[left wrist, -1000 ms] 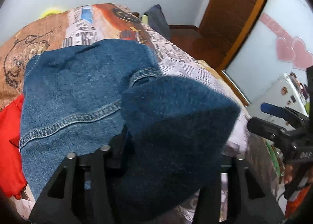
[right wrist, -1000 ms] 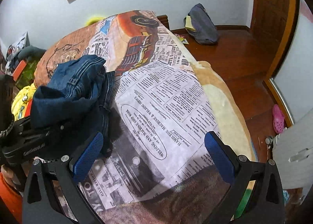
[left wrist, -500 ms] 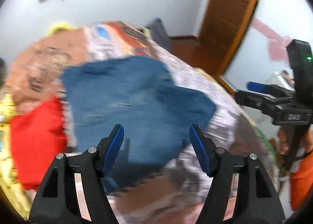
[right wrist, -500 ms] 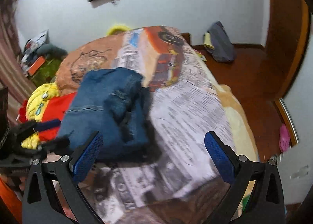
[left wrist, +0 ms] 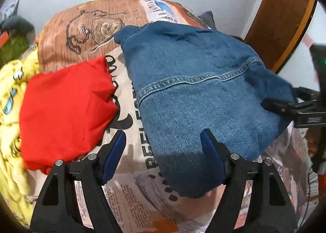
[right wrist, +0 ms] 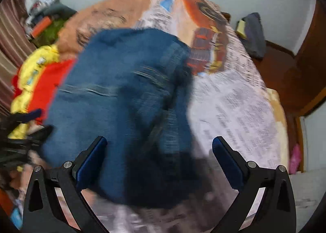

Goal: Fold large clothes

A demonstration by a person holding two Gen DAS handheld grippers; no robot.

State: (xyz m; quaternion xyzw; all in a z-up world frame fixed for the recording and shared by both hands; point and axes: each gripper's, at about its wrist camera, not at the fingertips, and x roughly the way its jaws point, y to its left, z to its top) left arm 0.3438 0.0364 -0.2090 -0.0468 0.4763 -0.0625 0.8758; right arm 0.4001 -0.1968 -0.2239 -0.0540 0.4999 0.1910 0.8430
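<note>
Letting Go of the Folded Jeans

Lying bunched on the bed (left wrist: 130, 202), the jeans (left wrist: 203, 94) sit just beside a red garment (left wrist: 65, 106), seemingly set down there after a fold. The left gripper (left wrist: 163, 147) has just been opening; its jaws stand wide, nothing pinched, one pad over the denim's near edge. The right gripper (right wrist: 159, 159) hovers wide open above the jeans too, probably ready to tidy. Its view is smeared, so the folds underneath are hard to read, and how neatly the layers stack I cannot tell.
</note>
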